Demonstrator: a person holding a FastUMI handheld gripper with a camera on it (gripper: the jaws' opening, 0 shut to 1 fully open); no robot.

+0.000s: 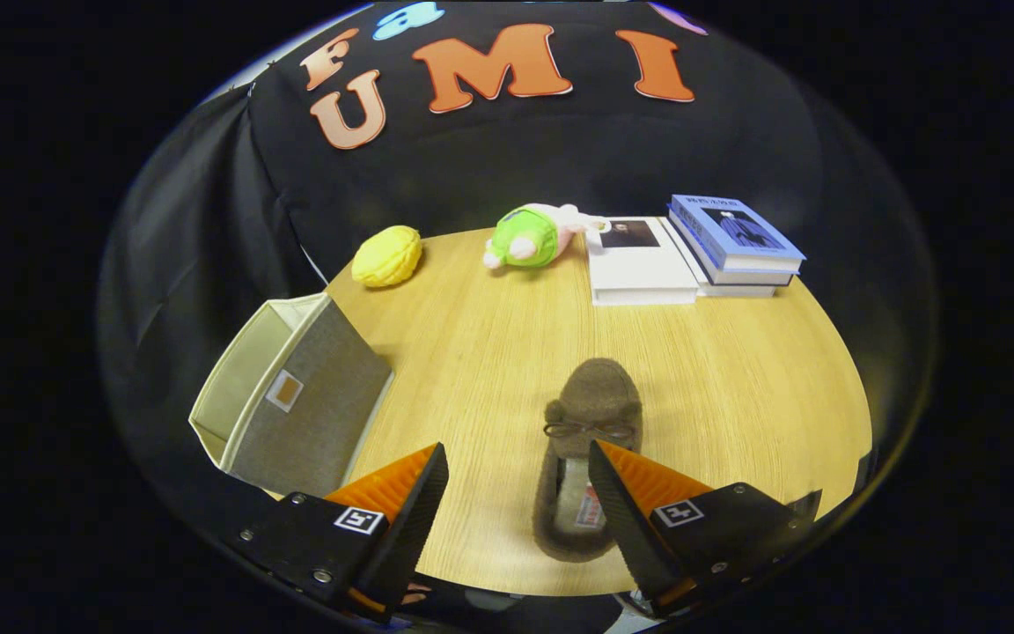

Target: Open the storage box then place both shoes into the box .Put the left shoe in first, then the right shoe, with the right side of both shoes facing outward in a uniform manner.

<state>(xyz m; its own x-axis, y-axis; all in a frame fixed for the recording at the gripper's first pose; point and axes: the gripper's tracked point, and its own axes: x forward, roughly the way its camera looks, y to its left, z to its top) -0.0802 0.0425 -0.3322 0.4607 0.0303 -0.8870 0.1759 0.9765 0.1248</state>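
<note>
Brown and fuzzy, the shoe (591, 458) lies on the wooden table (736, 370), its long way running straight away from the gripper (518, 458), toe pointing far. The fingers are wide apart, one touching its side. The storage box (296, 396) sits left, tipped over.

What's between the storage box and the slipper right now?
Only bare wooden table, as the gripper view shows. The storage box is off to one side; the brown slipper lies between the open gripper's fingers.

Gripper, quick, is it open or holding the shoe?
Gripper: open, holding nothing; the brown shoe lies between and just ahead of its fingers.
</note>
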